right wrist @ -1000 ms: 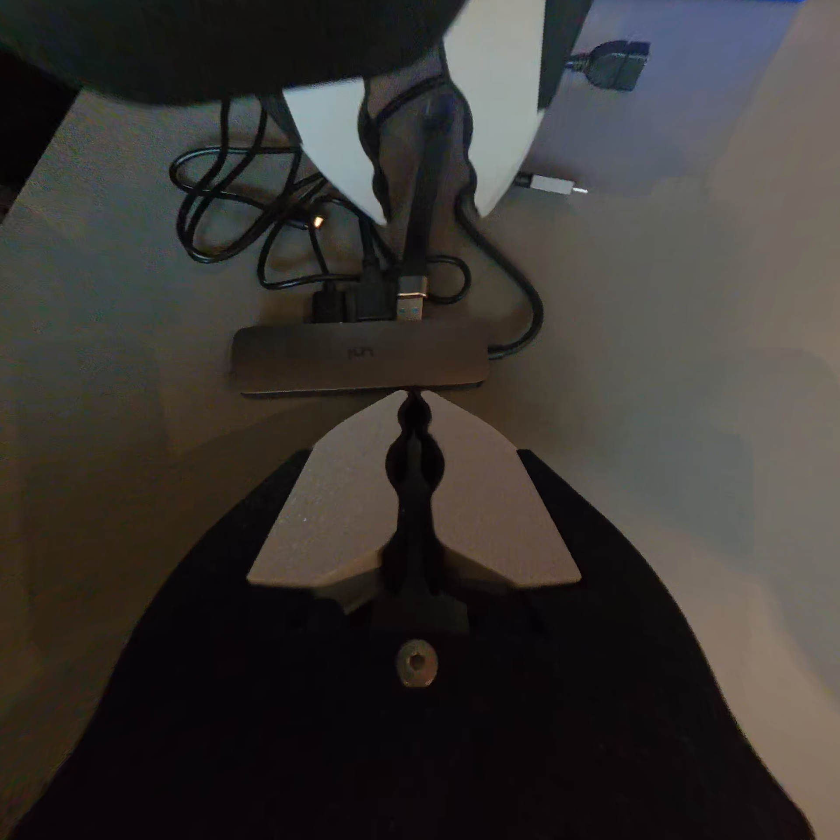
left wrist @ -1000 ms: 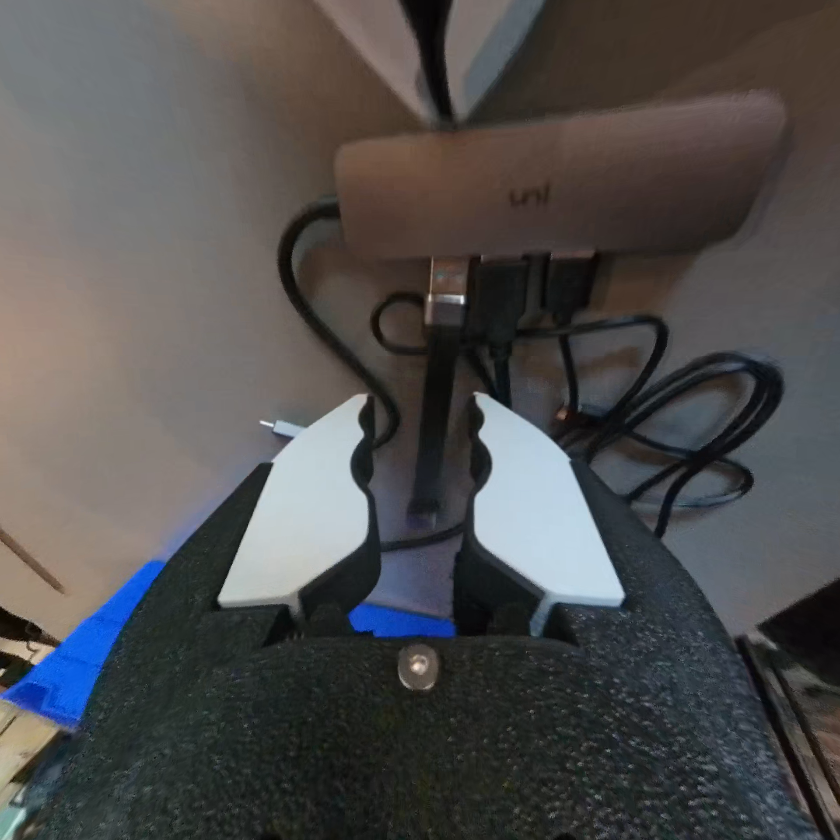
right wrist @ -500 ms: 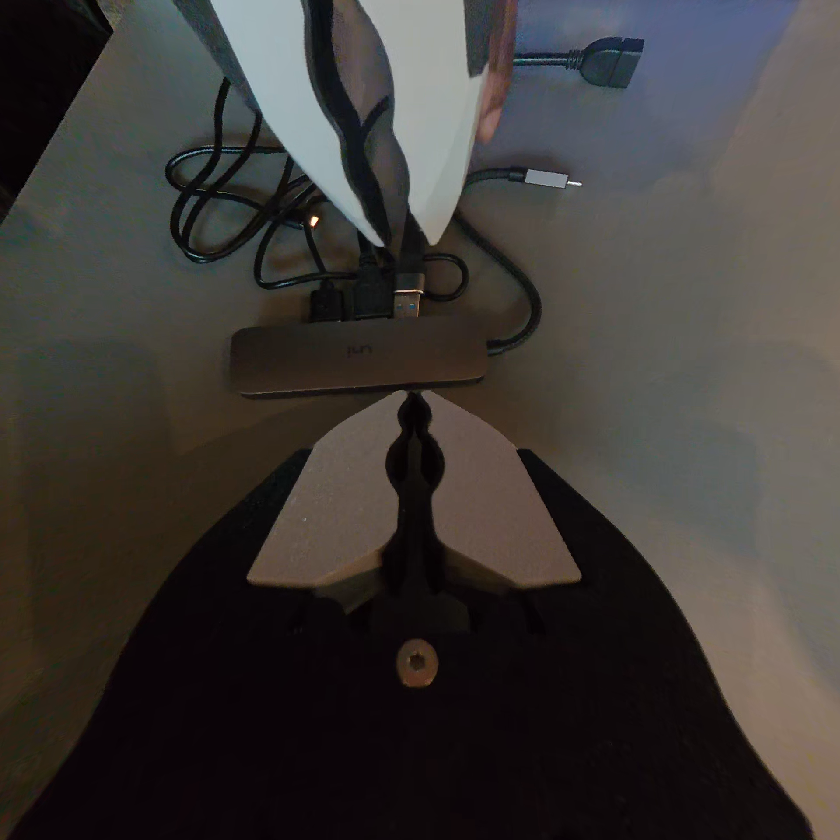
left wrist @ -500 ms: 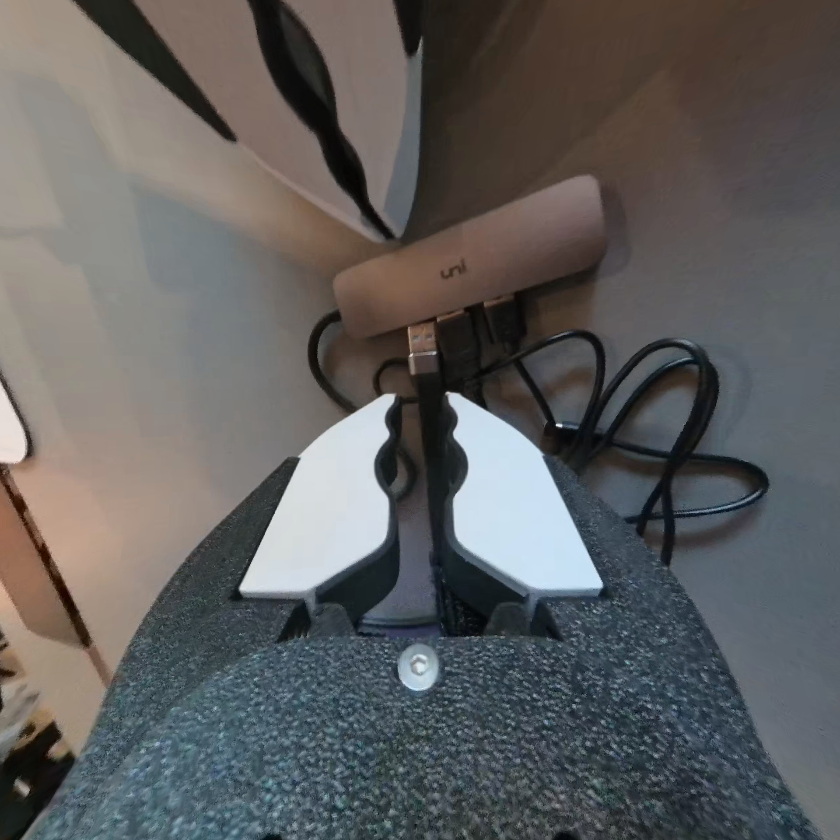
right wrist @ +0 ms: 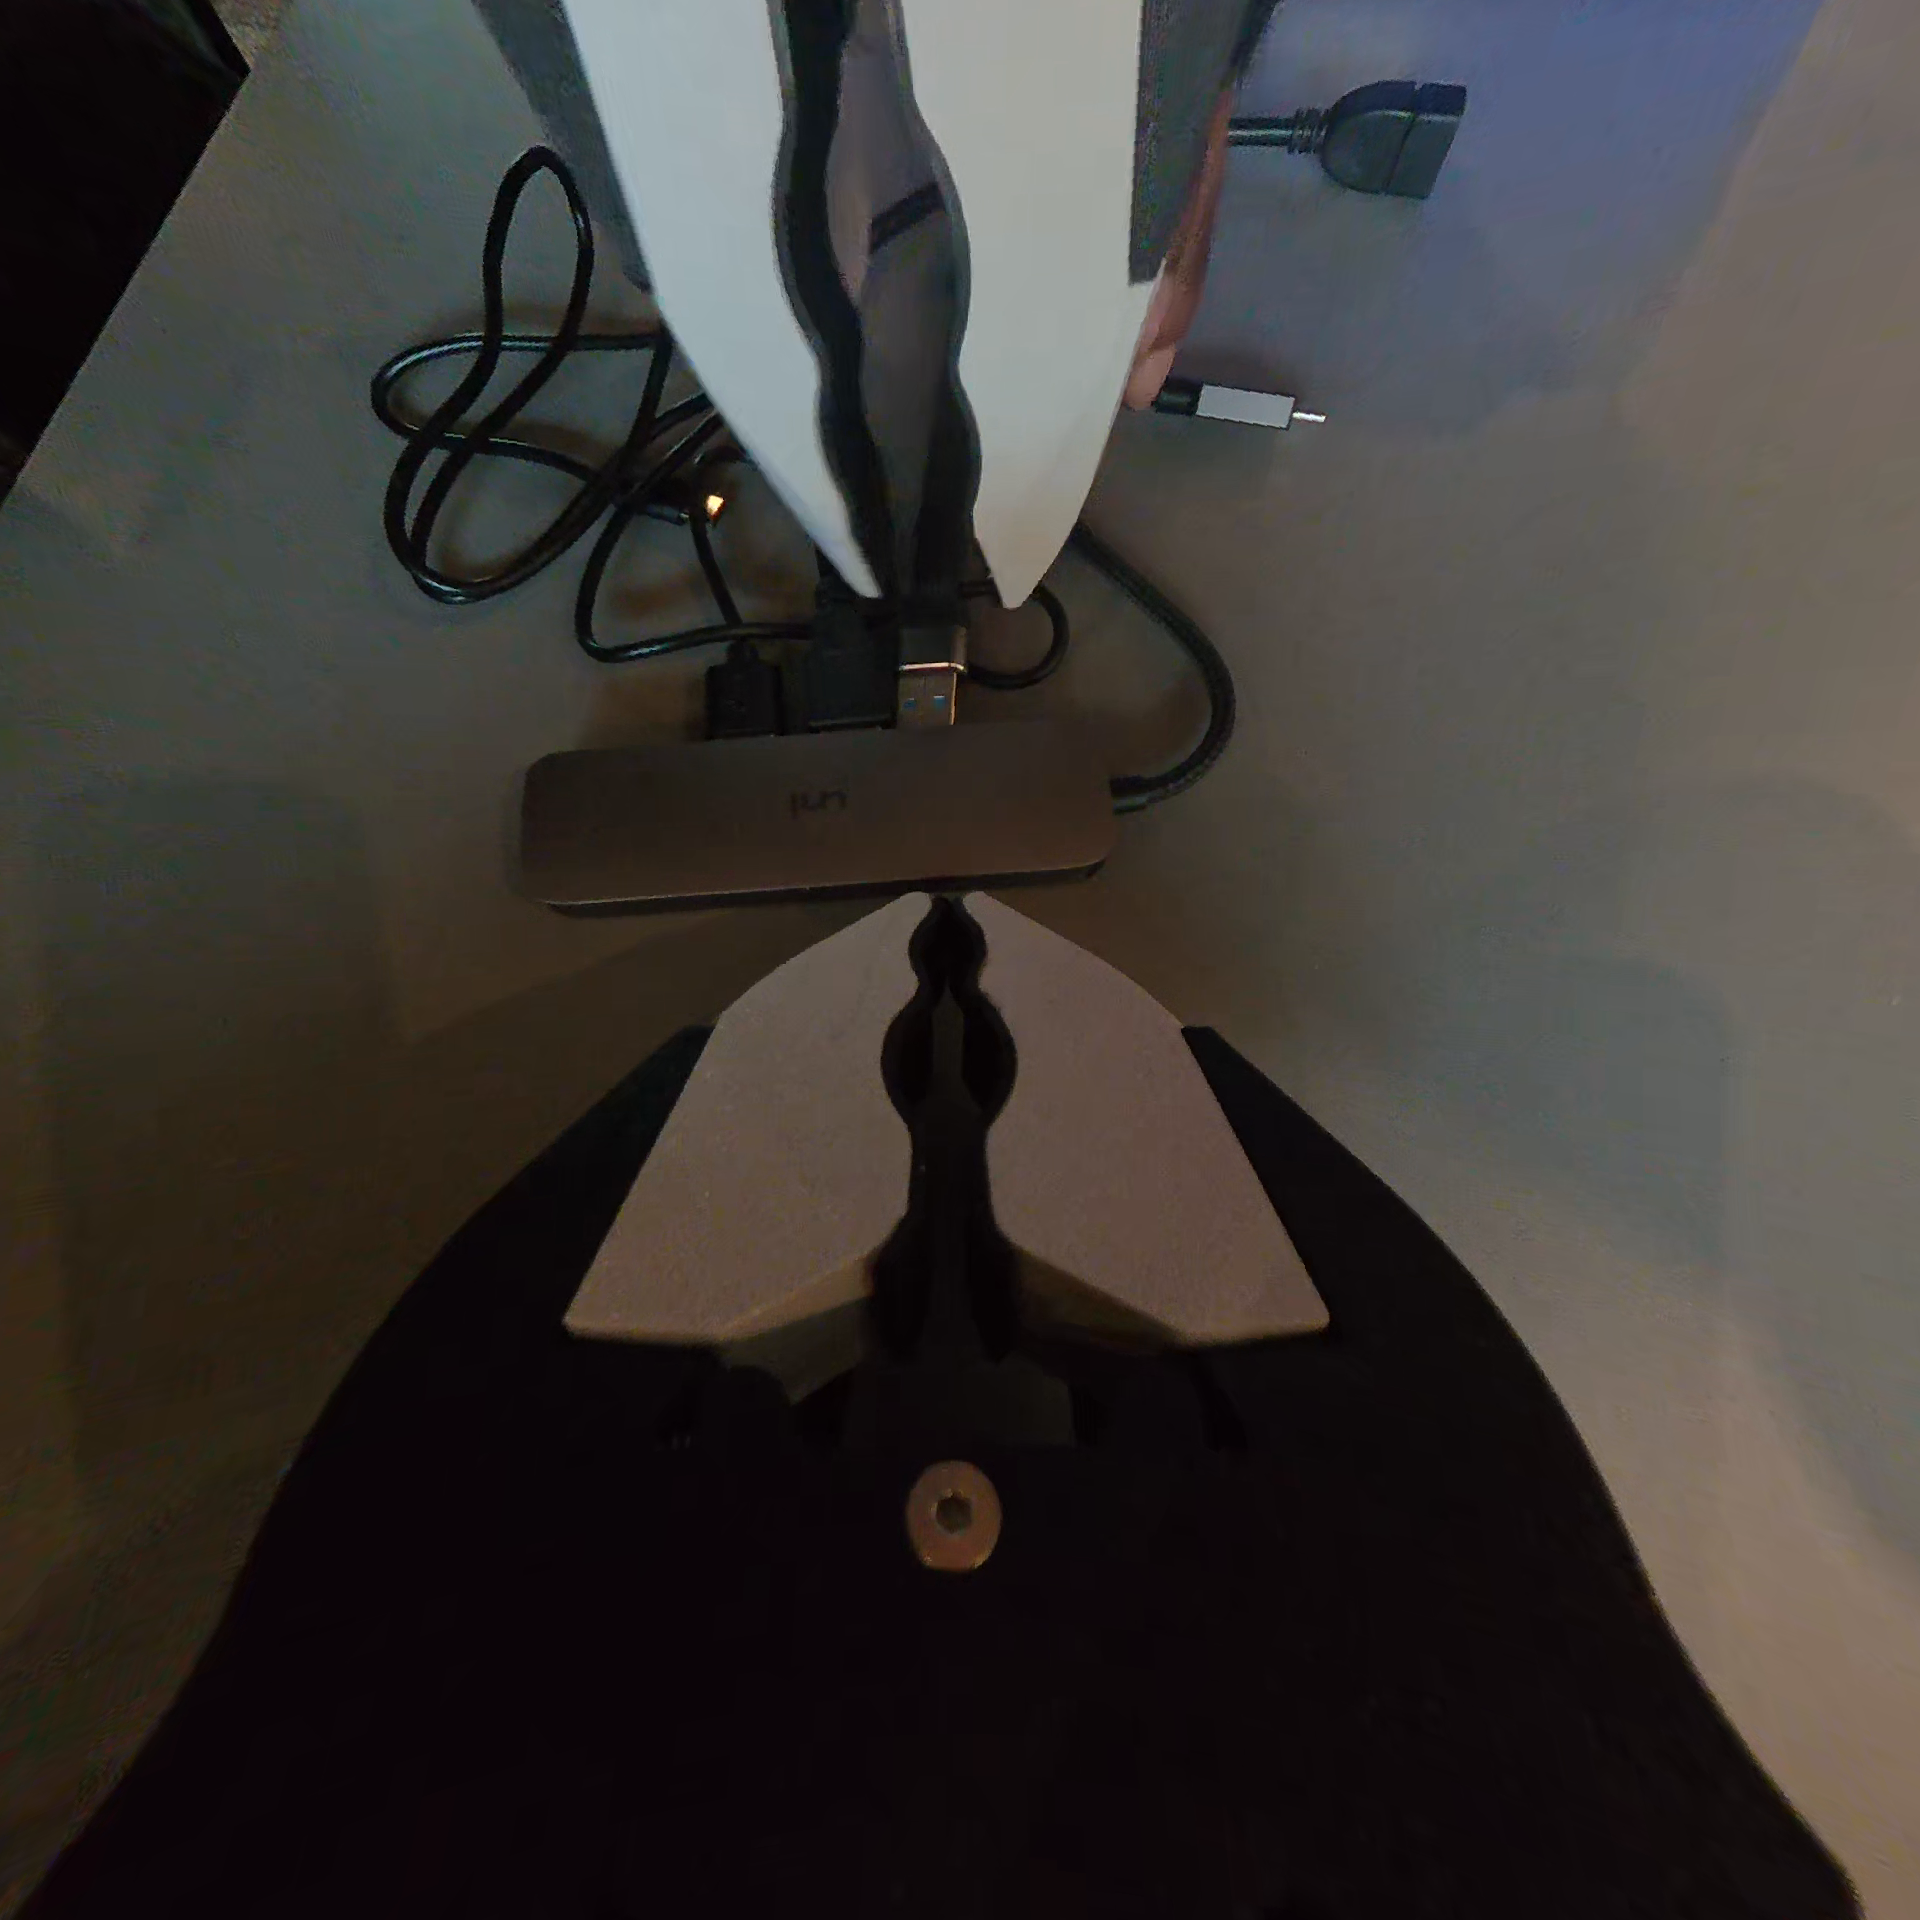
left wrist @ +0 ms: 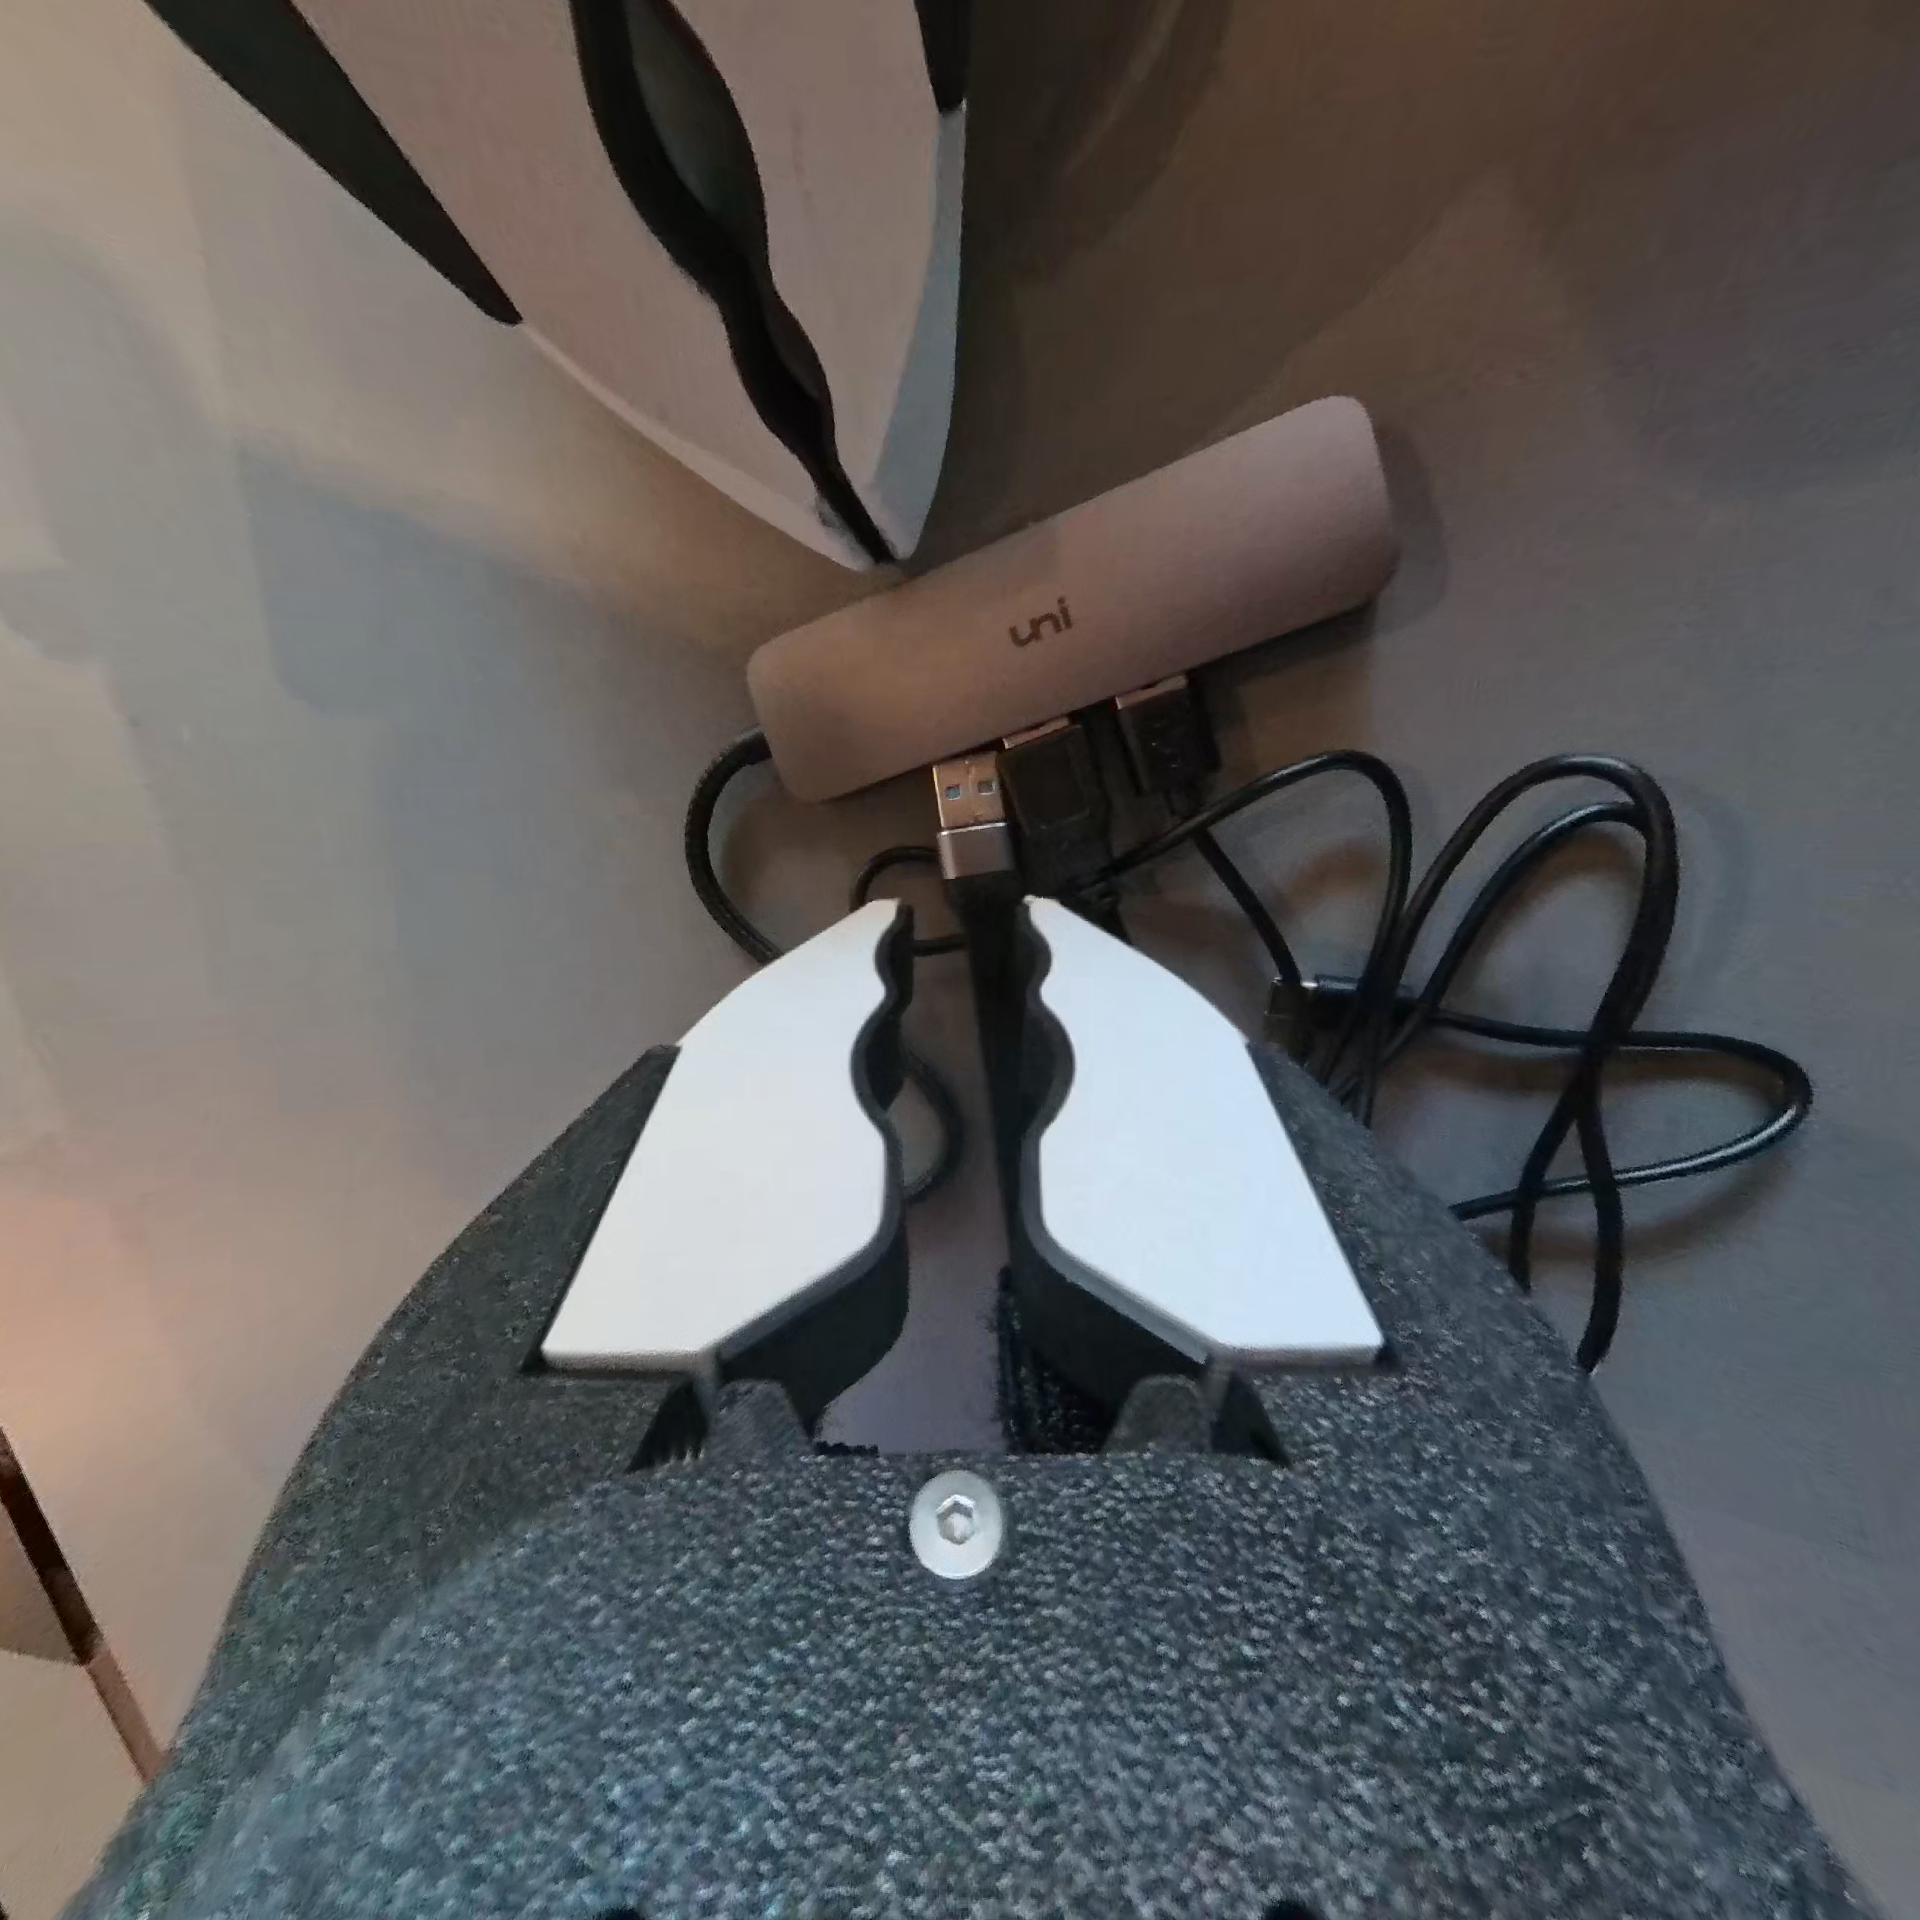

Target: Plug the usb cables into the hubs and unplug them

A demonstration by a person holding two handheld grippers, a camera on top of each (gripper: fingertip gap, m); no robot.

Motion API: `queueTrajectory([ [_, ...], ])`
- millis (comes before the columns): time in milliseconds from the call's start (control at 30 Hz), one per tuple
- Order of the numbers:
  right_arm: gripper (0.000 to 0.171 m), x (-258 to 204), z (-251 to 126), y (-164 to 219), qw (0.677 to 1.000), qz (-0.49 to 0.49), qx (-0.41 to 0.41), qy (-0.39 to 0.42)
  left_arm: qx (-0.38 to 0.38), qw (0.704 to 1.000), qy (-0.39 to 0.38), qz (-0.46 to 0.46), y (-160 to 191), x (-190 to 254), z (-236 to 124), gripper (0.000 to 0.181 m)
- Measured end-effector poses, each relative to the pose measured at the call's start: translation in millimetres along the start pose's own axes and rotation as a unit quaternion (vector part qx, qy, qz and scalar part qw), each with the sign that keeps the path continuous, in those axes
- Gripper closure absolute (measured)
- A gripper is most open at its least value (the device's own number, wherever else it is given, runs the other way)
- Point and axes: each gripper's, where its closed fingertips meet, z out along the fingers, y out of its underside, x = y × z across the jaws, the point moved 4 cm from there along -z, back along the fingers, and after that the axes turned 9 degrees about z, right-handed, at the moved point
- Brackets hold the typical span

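A grey USB hub (left wrist: 1070, 613) (right wrist: 810, 821) lies on the grey table. Two black plugs (left wrist: 1049, 790) (right wrist: 842, 675) sit in its ports. A silver USB plug (left wrist: 971, 821) (right wrist: 930, 675) on a flat black cable is at the neighbouring port, with part of its metal shell still showing. My left gripper (left wrist: 964, 914) (right wrist: 940, 597) is narrowly open around that cable just behind the plug; the cable lies against the right finger. My right gripper (right wrist: 940, 902) (left wrist: 883, 551) is shut and empty, with its tips against the hub's opposite long edge.
A tangle of black cables (left wrist: 1558, 1039) (right wrist: 499, 468) lies beside the plugs. The hub's own braided lead ends in a loose silver plug (right wrist: 1236, 403). A black USB socket (right wrist: 1392, 135) lies farther off. The table edge (right wrist: 114, 239) is at the far left. Spacing between my two grippers at the tips: around 6 centimeters.
My left gripper narrowed from wide open to a small gap around the flat cable and moved closer behind the silver plug. My right gripper stayed shut against the hub.
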Motion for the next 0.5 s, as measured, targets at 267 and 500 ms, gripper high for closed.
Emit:
queueTrajectory([
  [267,0.171,0.2,0.2,-0.2,1.000,0.001,0.001,0.001,-0.010,1.000,0.011,0.004,-1.4,-0.9,3.9,0.161],
  [500,0.171,0.3,0.3,-0.5,1.000,0.004,0.003,0.004,0.004,0.999,0.018,-0.051,-0.5,-1.1,4.7,0.168],
])
